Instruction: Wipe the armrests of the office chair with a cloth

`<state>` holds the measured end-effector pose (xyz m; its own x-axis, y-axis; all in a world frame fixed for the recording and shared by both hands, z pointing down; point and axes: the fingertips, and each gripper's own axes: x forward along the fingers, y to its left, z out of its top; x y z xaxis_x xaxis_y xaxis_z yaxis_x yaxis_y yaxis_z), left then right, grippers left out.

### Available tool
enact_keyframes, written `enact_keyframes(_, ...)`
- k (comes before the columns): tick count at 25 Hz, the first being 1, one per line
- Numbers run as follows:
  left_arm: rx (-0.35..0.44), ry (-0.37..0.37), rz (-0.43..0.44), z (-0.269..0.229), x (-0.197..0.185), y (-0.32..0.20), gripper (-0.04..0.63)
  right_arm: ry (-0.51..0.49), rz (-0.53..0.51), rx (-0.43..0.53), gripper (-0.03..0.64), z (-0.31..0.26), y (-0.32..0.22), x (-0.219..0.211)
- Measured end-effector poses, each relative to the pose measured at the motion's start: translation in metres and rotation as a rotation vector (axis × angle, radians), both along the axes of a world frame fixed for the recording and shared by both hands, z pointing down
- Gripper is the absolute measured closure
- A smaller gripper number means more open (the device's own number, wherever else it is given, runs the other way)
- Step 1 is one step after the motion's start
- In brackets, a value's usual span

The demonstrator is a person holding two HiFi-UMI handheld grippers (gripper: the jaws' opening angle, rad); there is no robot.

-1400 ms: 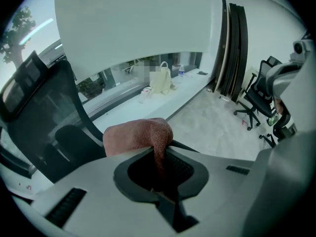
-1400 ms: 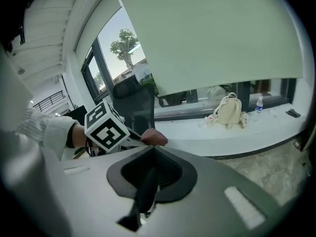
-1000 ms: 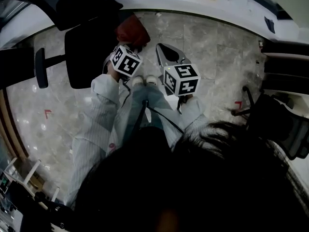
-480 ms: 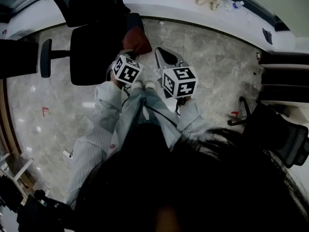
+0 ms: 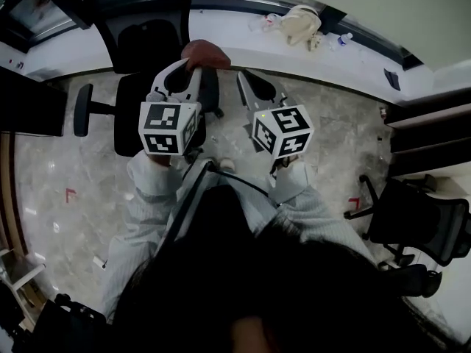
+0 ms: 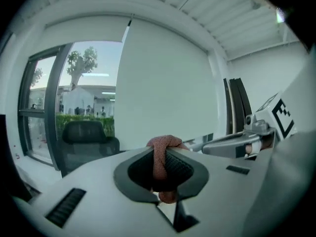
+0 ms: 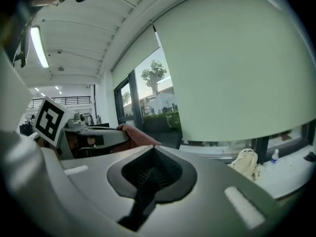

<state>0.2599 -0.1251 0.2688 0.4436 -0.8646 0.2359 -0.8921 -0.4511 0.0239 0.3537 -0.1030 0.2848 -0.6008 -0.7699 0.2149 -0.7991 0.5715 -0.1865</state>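
**Cloth clamped and held above the chair, armrests not yet touched**

The left gripper [image 5: 184,76] is clamped on a bunched reddish cloth [image 5: 206,51], with only a narrow fold between its jaws and most of the wad bulging past the tips. The right gripper [image 5: 249,81], just beside it, has its jaws together on nothing. Both hover over the black office chair [image 5: 140,116], whose one visible armrest [image 5: 82,109] sticks out on the far side, well apart from the cloth. The likely risks are that the thin pinch lets the cloth slip during a firm wipe, that hard jaw tips scrape the armrest instead of fabric, or that the chair swivels away unless steadied.
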Motion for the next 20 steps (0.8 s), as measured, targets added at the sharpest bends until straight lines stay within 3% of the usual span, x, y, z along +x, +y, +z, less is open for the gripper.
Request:
enact_keyframes(2, 0.078, 0.003, -0.007, -0.030, 0.008, 0.012, 0.563, -0.009, -0.007, 0.049, 0.616, -0.024, 0.006, 0.001)
enact_keyframes(5, 0.128, 0.002, -0.014, -0.044, 0.017, 0.028, 0.563, -0.040, -0.012, 0.103, 0.615, -0.044, 0.014, 0.004)
enact_keyframes(11, 0.106, 0.030, -0.050, -0.040, 0.010, 0.035, 0.563, -0.027, -0.069, 0.107, 0.617, -0.043, 0.022, -0.004)
enact_keyframes(20, 0.099, -0.001, -0.064, -0.036, 0.005, 0.035, 0.563, -0.040, -0.102, 0.115, 0.617, -0.045, 0.022, -0.011)
